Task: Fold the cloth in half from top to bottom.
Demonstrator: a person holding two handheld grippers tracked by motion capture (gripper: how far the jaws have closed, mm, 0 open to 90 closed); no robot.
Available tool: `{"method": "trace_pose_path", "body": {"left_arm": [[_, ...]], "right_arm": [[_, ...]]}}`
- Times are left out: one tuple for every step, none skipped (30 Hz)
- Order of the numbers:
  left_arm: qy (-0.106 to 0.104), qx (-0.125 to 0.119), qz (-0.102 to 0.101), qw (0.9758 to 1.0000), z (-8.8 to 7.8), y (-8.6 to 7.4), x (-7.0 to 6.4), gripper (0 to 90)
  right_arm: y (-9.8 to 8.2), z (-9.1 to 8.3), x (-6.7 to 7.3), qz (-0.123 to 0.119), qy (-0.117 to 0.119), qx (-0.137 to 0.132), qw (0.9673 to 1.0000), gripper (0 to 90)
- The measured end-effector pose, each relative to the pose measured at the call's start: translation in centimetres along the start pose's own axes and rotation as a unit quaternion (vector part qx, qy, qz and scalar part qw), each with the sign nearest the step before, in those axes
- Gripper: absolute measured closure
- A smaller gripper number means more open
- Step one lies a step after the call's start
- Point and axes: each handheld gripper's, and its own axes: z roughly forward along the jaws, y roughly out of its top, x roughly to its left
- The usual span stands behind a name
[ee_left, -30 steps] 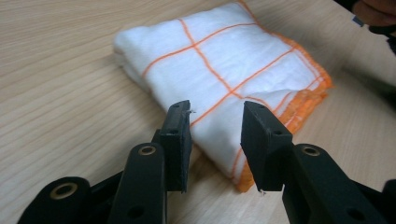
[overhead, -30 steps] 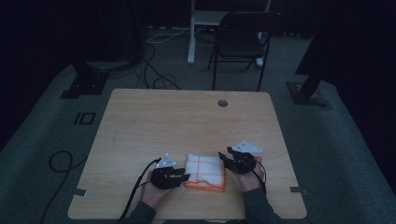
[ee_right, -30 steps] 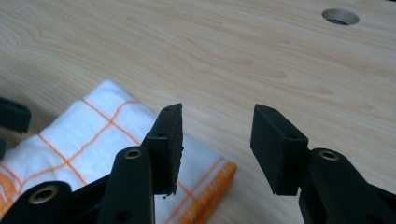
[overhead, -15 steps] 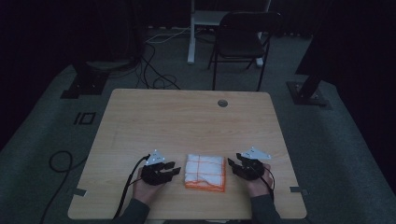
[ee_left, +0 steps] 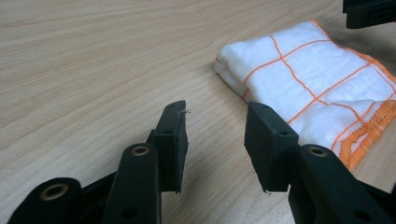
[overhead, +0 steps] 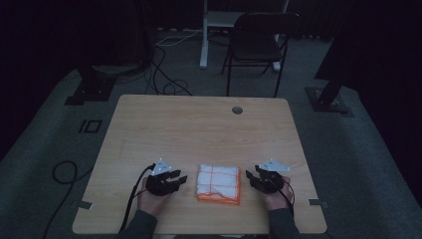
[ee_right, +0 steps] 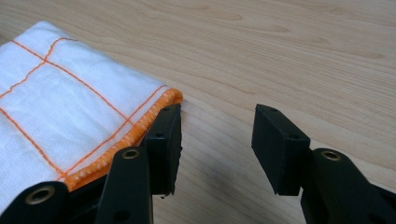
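bare table (overhead: 199, 129) all round; only the folded cloth (overhead: 218, 183) blocks the middle.

Dim studio: camera-rig stands (overhead: 331, 94), floor cables (overhead: 159, 74)

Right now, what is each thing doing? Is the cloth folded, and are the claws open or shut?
White cloth with orange lines: folded into a square, lying flat on the table, held by nothing.
Left claw: open, nothing between its jaws, beside the cloth.
Right claw: open, nothing between its jaws, next to the cloth's orange edge.
Wooden table: bare apart from the cloth.
Black chair: upright behind the table, nobody on it.
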Motion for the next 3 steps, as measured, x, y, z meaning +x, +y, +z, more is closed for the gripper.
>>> {"method": "trace_pose_path", "body": {"left_arm": [[0.002, 0.0, 0.001, 1.0, -0.05, 0.01, 0.08, 59.8], [0.003, 0.0, 0.0, 1.0, -0.11, 0.03, 0.17, 59.8], [0.004, 0.0, -0.001, 1.0, -0.15, 0.05, 0.24, 59.8]], "right_arm": [[0.0, 0.0, -0.05, 0.001, 0.0, 0.0, 1.0, 52.3], [-0.01, 0.01, -0.12, 0.001, -0.001, 0.0, 1.0, 52.3], [-0.02, 0.05, -0.19, 0.002, -0.001, 0.0, 1.0, 52.3]]}}
